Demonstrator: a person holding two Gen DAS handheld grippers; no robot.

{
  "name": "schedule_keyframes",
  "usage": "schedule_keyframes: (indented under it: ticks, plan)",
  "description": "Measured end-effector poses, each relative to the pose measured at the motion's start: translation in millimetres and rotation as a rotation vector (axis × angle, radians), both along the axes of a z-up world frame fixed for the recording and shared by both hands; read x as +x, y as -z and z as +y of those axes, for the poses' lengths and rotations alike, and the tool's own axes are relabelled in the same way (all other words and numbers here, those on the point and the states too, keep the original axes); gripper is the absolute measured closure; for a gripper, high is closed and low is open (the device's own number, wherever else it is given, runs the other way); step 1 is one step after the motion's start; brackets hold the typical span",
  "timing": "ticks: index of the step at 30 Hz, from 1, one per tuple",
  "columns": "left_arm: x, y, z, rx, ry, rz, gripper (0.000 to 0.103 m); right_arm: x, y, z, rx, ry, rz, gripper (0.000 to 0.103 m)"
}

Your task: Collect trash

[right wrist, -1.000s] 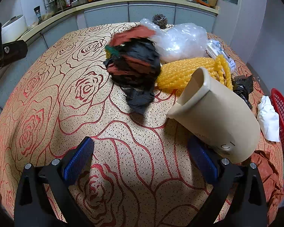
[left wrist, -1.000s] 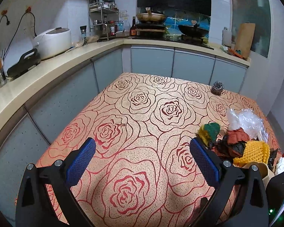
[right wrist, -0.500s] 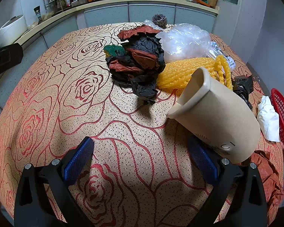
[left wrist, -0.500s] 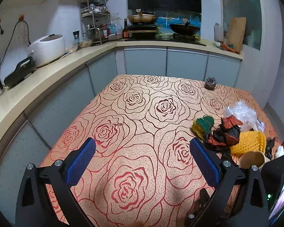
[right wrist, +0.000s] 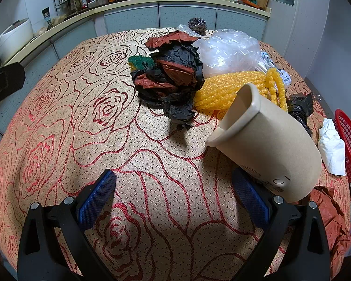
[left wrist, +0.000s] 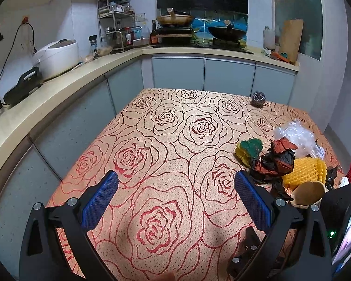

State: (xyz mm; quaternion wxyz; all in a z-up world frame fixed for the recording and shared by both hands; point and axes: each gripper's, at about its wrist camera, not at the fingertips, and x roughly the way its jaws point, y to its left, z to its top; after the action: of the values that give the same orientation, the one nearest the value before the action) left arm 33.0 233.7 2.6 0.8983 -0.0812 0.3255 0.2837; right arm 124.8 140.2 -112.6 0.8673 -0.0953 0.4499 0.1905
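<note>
left claw (left wrist: 174,195): jaws wide apart, nothing between them, over bare rose-pattern tabletop (left wrist: 166,154)
right claw (right wrist: 174,193): jaws wide apart, empty; beige cup's base sits just above the right pad (right wrist: 250,199), contact unclear
cup (right wrist: 269,145): beige, tipped on its side, mouth toward 11 o'clock, at 2 o'clock from right claw
paper wad (right wrist: 173,75): black and red crumpled, 12 o'clock of right claw, touching foam net
foam net (right wrist: 231,89): yellow, between wad and cup rim
plastic bag (right wrist: 229,49): clear, behind net, at 1 o'clock
sponge (right wrist: 140,62): green-yellow, against wad's 9 o'clock side
scourer (right wrist: 197,24): steel, far tabletop edge, 12 o'clock
black bag (right wrist: 300,106): small, behind the cup at 2 o'clock
tissue (right wrist: 332,145): white, 3 o'clock, beside red basket (right wrist: 348,145)
red paper (right wrist: 327,213): crumpled, 4 o'clock, below cup
trash in left view: whole pile at 2 o'clock, wad (left wrist: 272,164) nearest
counter (left wrist: 58,89): kitchen, rice cooker (left wrist: 56,58) at 10 o'clock
</note>
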Motion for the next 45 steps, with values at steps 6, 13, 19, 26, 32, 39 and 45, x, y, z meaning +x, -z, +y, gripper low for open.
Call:
schedule_keyframes:
  ticks: [6,13,19,26,32,39,45]
  plan:
    - [0.5,1.9,-0.8,0.000,0.001,0.005,0.007,-0.1,0.0,0.0,0.000,0.000,0.000,0.006]
    - [0.7,3.7,-1.7,0.007,0.003,0.010,0.007,-0.1,0.1,0.0,0.000,0.000,0.000,0.006]
    - [0.5,5.5,-1.7,0.005,0.006,0.011,0.007,-0.1,0.1,0.0,0.000,0.000,0.000,0.006]
    - [0.5,5.5,-1.8,0.005,0.007,0.012,0.007,-0.1,0.1,0.2,0.000,0.000,0.000,0.006]
    - [1.8,6.1,-6.3,0.013,0.013,0.016,0.007,-0.1,0.1,0.2,0.000,0.000,0.000,0.006]
    - [-0.2,3.0,-10.3,0.044,0.009,-0.019,0.007,0.1,0.2,0.1,0.000,0.000,0.000,0.006]
    - [-3.0,-0.5,-7.6,0.050,-0.016,-0.039,0.007,0.0,0.2,0.2,0.000,0.000,0.000,0.006]
